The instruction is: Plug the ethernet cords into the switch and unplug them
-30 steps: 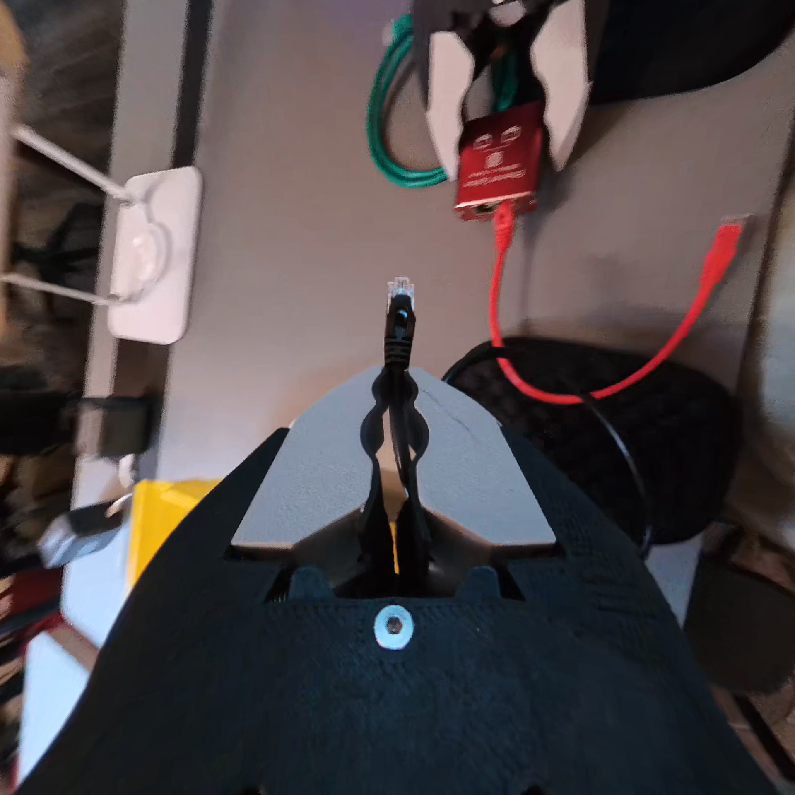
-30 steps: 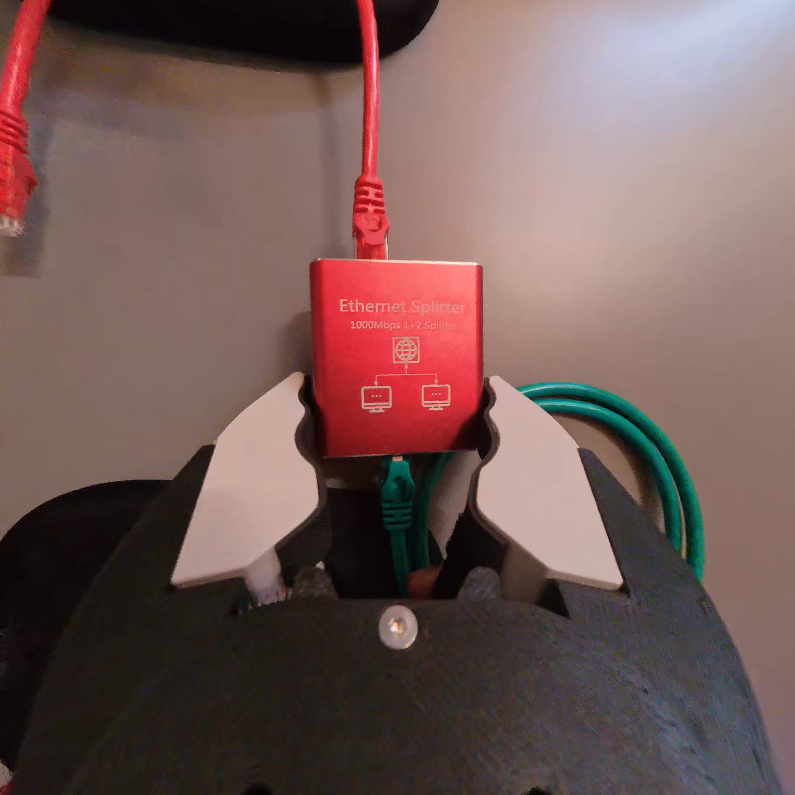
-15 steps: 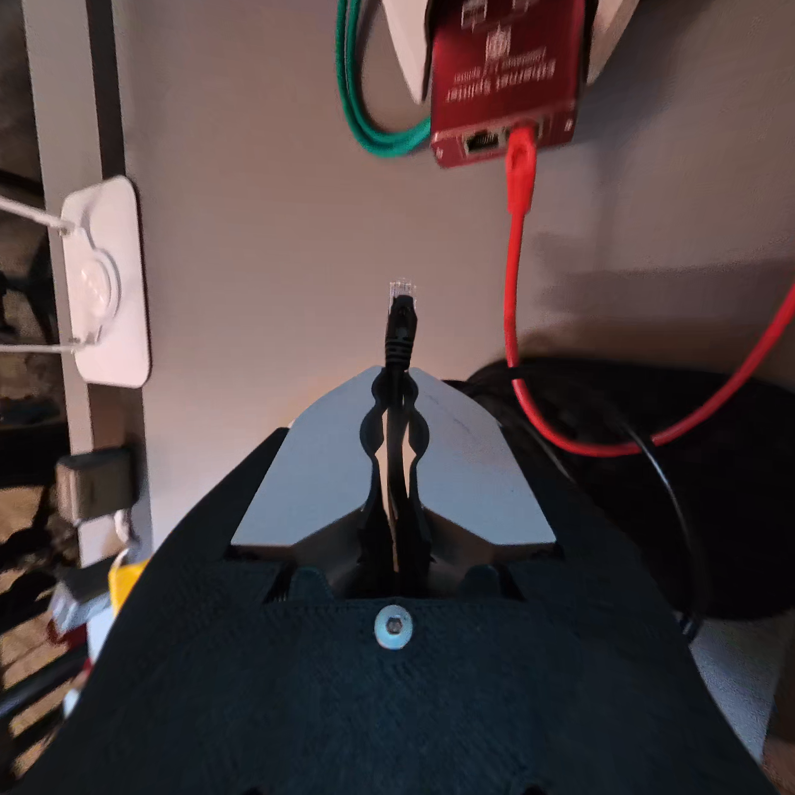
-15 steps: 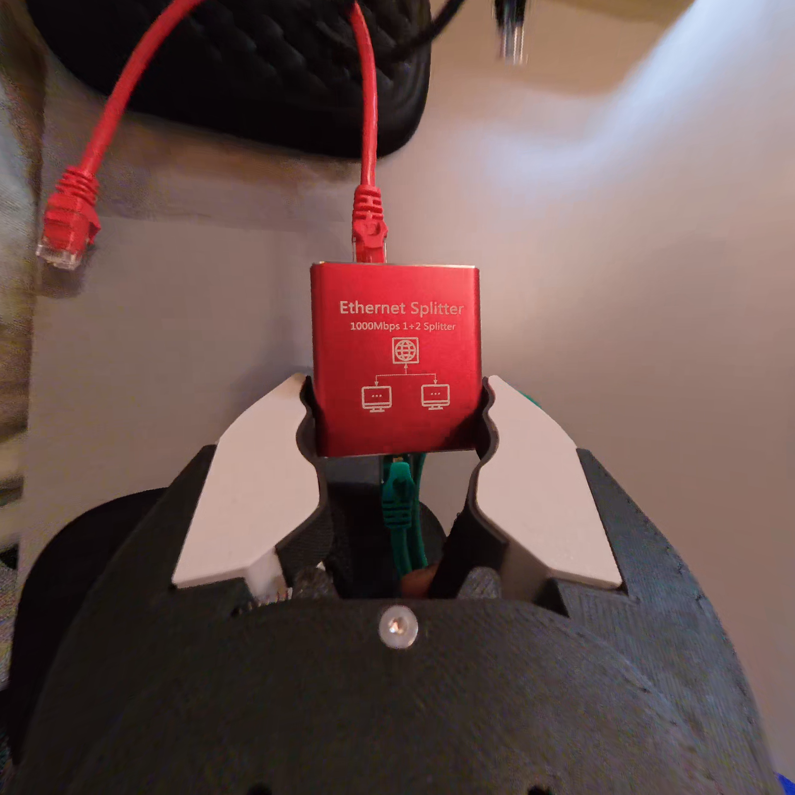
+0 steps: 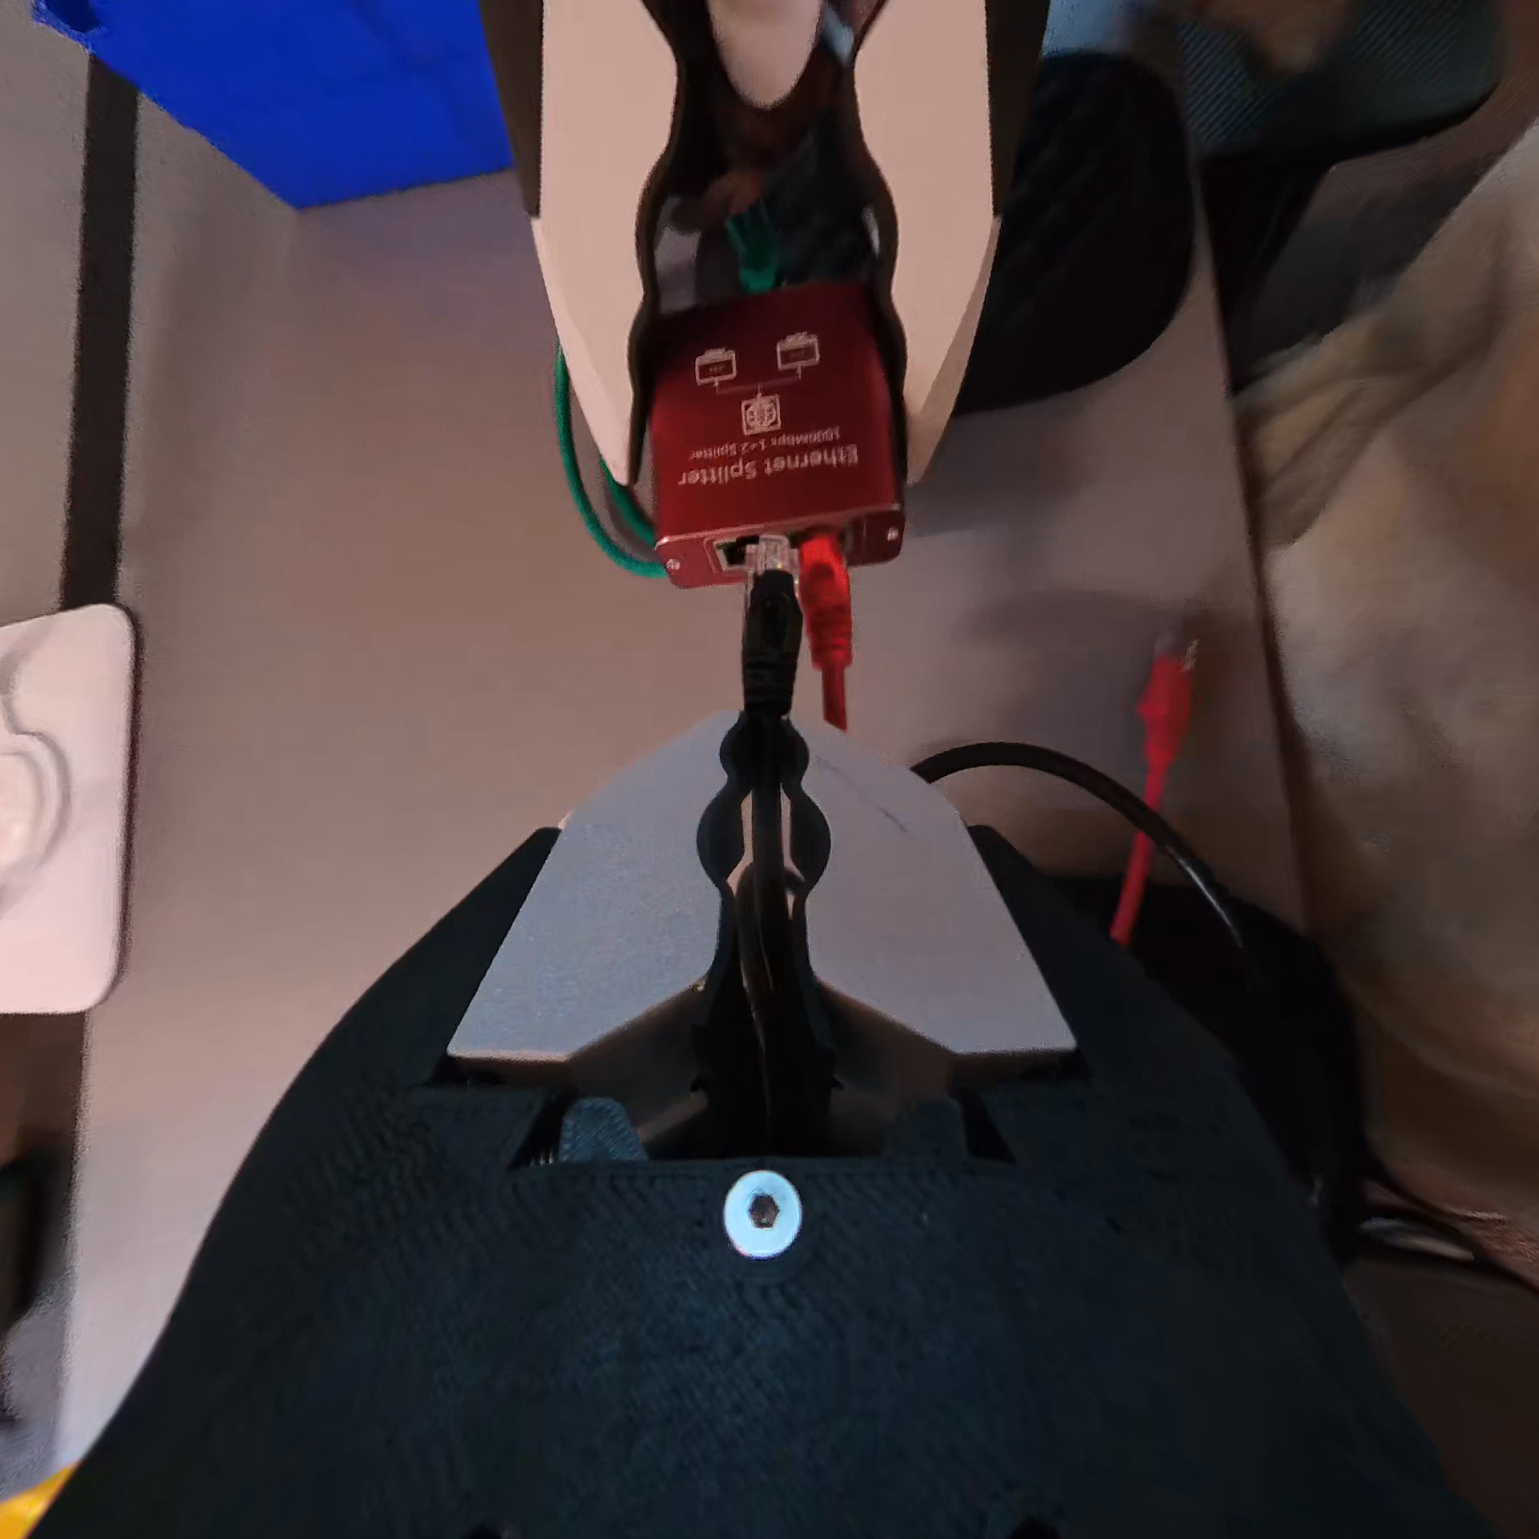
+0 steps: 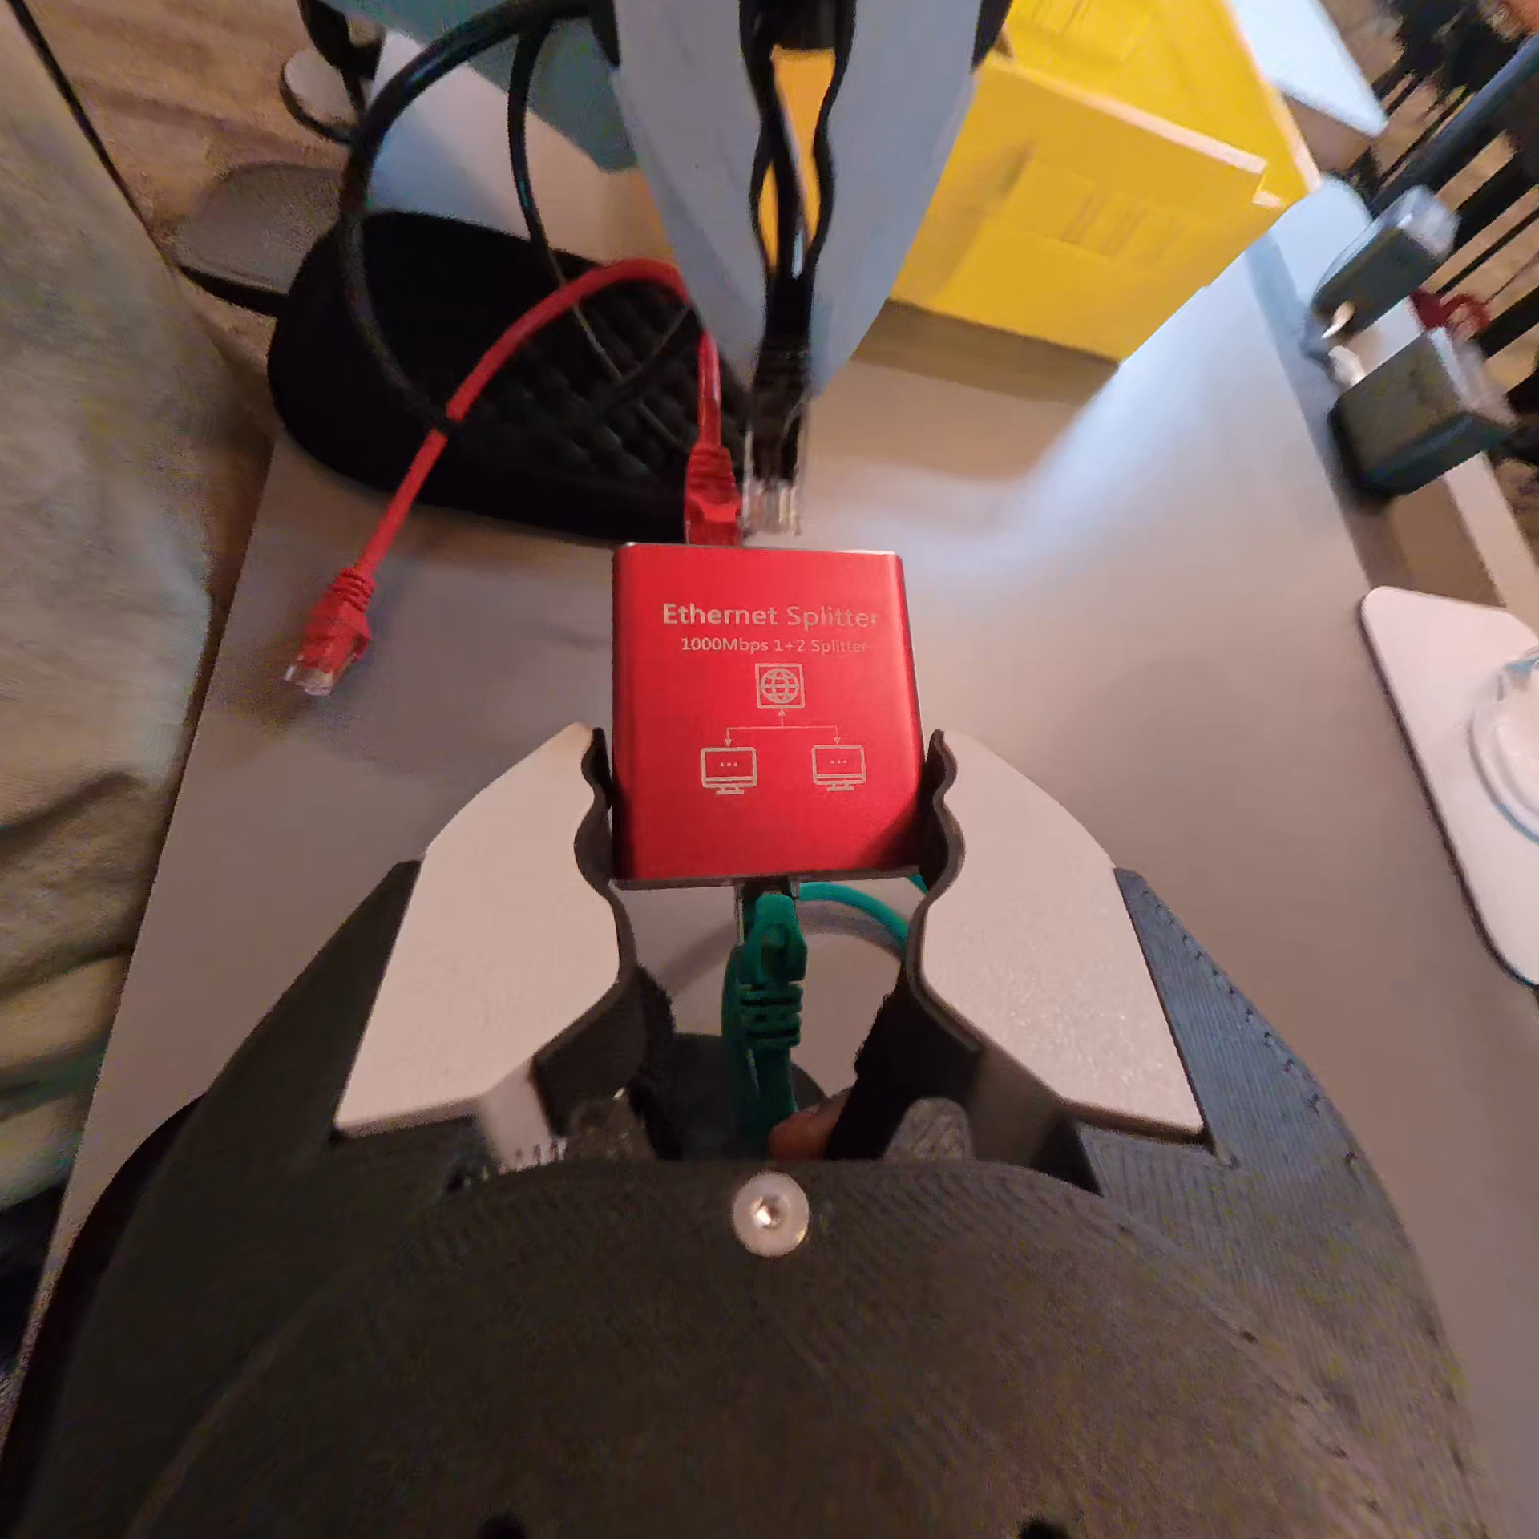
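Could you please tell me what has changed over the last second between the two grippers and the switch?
The left gripper, still shut on the black cord, has closed the gap: its clear plug now sits at the free port of the red switch. The right gripper still clamps the switch; red cord and green cord stay plugged in.

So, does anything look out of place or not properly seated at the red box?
Yes. The black cord's clear plug sits at the empty port of the switch, not pushed in. The red cord's far plug lies loose on the table.
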Tool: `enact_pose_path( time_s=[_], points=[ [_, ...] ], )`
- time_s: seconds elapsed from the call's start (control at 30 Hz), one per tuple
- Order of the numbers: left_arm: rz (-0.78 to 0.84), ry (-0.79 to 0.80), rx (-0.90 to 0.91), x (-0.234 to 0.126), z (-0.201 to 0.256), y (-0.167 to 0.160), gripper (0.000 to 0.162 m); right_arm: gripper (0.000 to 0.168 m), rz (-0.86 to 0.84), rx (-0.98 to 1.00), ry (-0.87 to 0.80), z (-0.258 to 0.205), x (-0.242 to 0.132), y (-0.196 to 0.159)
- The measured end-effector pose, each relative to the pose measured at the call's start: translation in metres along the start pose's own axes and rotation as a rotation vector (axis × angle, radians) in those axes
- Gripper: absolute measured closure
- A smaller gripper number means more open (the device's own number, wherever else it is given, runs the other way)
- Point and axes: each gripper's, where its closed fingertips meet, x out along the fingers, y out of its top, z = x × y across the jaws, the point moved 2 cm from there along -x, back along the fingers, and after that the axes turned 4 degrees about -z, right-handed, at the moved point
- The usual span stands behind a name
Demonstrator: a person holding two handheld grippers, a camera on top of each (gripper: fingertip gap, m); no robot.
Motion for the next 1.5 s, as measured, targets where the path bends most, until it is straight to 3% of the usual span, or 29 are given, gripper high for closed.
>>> enact_pose_path(
  time_s=[0.37,0.77,1.17,1.23,1.3,1.5],
  points=[
    [0.086,-0.097,-0.154,0.000,-0.005,0.010,0.157,0.096,0.084,-0.046,-0.115,0.001,-0.012,0.011],
    [0.107,0.046,-0.035,0.000,-0.010,0.016,0.158,0.097,0.064,-0.018,-0.155,0.006,-0.019,0.021],
    [0.092,0.054,0.038,-0.013,-0.020,0.019,0.156,0.097,0.048,-0.110,-0.197,0.014,-0.023,0.035],
    [0.131,0.147,-0.005,-0.028,-0.037,0.022,0.122,0.097,0.061,-0.145,-0.220,0.019,-0.026,0.042],
    [0.222,0.210,-0.044,-0.052,-0.044,0.026,0.105,0.097,0.041,-0.186,-0.259,0.024,-0.031,0.045],
    [0.603,0.541,-0.141,-0.128,-0.050,0.023,0.100,0.097,-0.006,-0.261,-0.363,0.039,-0.047,0.048]
  ],
)
